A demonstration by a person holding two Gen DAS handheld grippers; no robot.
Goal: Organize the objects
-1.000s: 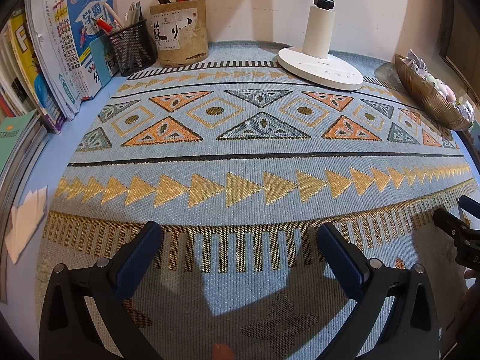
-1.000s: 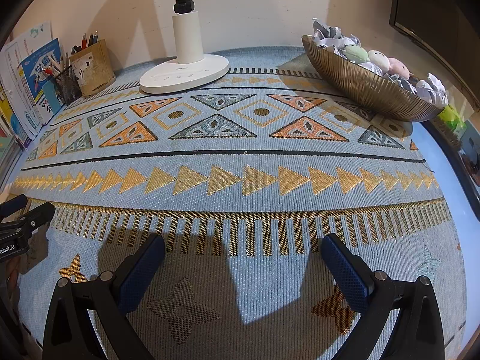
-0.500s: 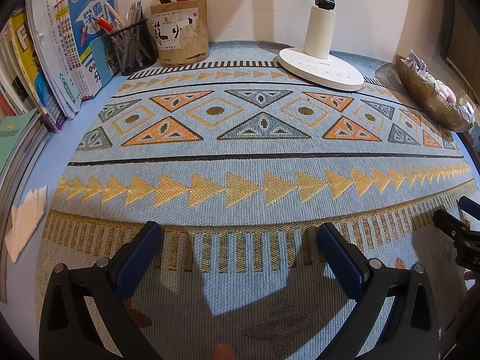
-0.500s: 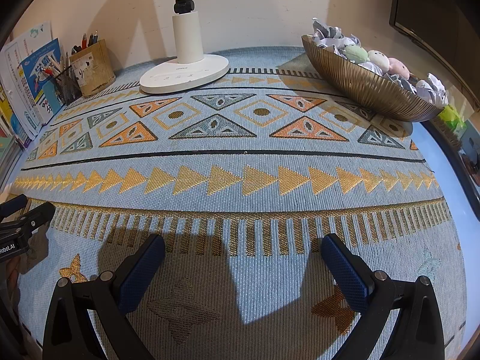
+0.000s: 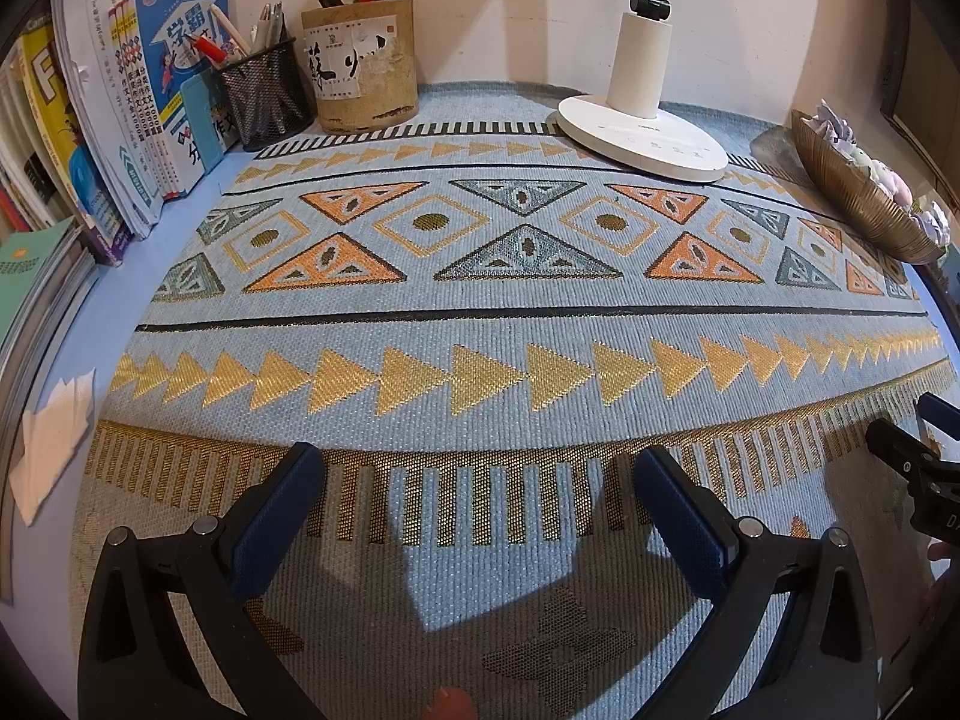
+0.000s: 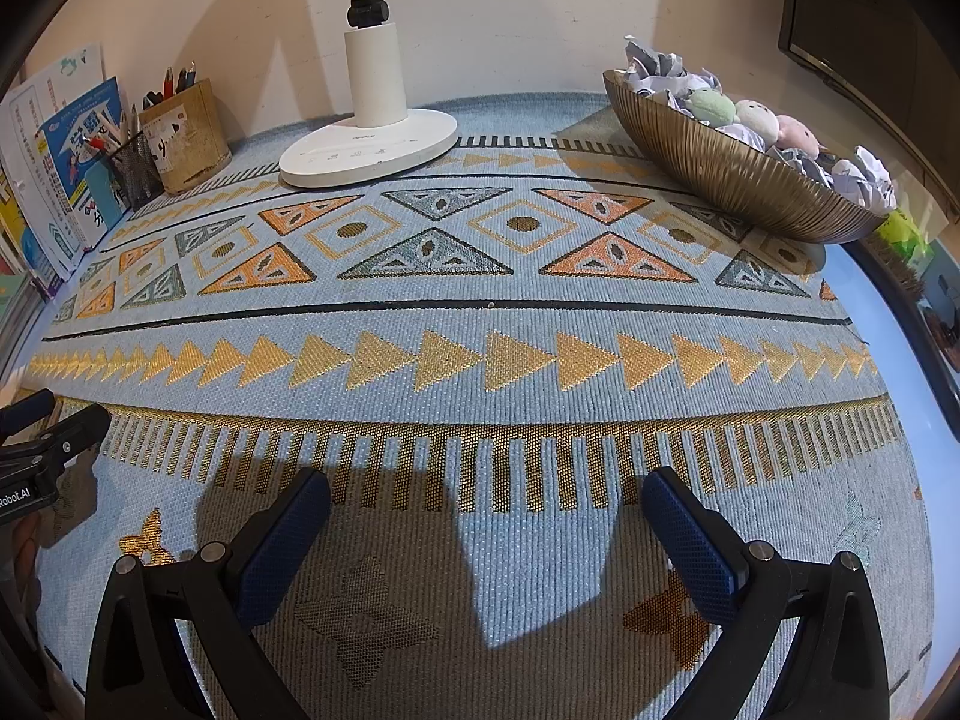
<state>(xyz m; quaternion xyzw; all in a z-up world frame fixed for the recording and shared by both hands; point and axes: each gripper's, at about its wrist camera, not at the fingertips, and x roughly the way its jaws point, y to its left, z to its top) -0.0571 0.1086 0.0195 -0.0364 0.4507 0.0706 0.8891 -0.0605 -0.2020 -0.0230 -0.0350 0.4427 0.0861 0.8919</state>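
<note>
- A shallow, boat-shaped bowl of ribbed golden-bronze metal (image 6: 738,180) stands upright on the far right of the patterned mat; in the left wrist view only part of it shows at the right edge (image 5: 852,204).
- Crumpled balls of white and grey paper (image 6: 657,69) are heaped in the bowl at both ends.
- Small, soft, rounded plush toys, one pale green (image 6: 711,107), one cream, one pink, lie between the paper balls, touching one another.
</note>
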